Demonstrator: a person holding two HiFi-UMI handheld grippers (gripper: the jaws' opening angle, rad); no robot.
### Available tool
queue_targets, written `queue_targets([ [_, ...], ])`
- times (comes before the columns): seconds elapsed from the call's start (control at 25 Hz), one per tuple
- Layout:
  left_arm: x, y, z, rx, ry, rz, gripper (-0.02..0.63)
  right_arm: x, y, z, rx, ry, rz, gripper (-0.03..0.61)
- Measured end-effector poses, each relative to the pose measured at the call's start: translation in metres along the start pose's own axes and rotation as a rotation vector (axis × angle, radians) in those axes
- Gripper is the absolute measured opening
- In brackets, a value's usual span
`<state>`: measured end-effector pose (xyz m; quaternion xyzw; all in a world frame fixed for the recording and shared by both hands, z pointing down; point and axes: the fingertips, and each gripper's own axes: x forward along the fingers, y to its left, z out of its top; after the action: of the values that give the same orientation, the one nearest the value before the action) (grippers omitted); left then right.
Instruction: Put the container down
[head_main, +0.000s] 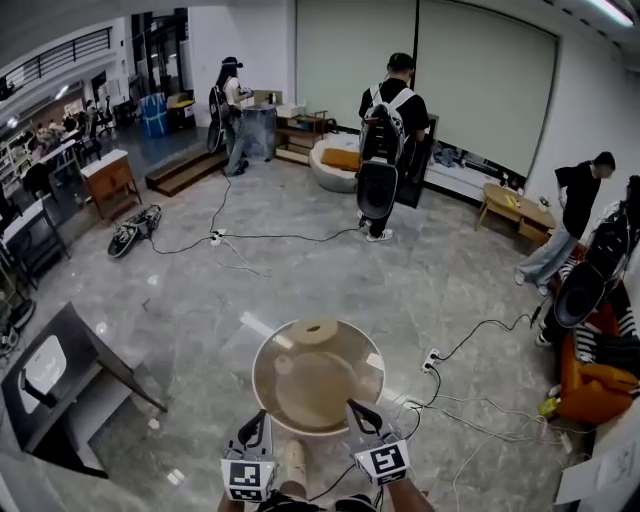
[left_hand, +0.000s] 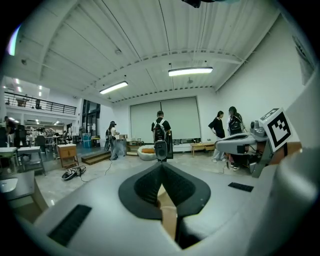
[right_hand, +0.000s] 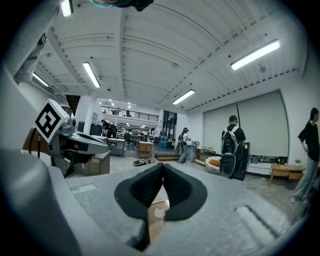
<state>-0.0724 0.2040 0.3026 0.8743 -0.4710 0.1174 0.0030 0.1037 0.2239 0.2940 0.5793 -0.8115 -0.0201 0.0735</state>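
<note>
Holding with the left gripper (head_main: 256, 418), I have the round tan container (head_main: 318, 378) by its near rim at about 7 o'clock. In the left gripper view the fingers (left_hand: 145, 187) are pressed together on a thin tan strip of that rim (left_hand: 169, 215), with no gap showing.

The container hangs in the air above the grey floor (head_main: 190, 290), straight ahead of me and between the two grippers. It is wide, shallow and open-topped. A paler oval piece (head_main: 314, 330) sits at its 12 o'clock edge, and I cannot tell whether that is loose or part of it.

My judgement is that it is light and thin-walled, stiff enough to hold its shape from an edge pinch. The inside is glossy, so the rim may slip between the pads. With both holds on the near edge the far side has no support, so it could droop or swing. A hold at 3 and 9 o'clock would balance it better.

The right gripper (head_main: 357, 410) takes the rim at about 5 o'clock. In its own view the fingers (right_hand: 182, 192) are clamped on the same tan edge (right_hand: 156, 220). White cables (head_main: 470, 420) lie on the floor at 3 o'clock, so I would set it down short of them.
</note>
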Motion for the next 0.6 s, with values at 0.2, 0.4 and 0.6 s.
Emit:
queue_targets([
  [0.2, -0.035, -0.033, -0.010, -0.002, 0.015, 0.006, 0.017, -0.048, -0.003, -0.004, 0.035, 0.000, -0.015, 0.001],
  [0.4, -0.063, -0.051, -0.022, -0.025, 0.026, 0.033, 0.017, -0.085, -0.004, -0.012, 0.049, 0.009, -0.031, 0.000],
  [0.6, -0.072, -0.056, -0.024, -0.034, 0.030, 0.052, 0.017, -0.098, -0.003, -0.018, 0.054, 0.021, -0.027, -0.002],
])
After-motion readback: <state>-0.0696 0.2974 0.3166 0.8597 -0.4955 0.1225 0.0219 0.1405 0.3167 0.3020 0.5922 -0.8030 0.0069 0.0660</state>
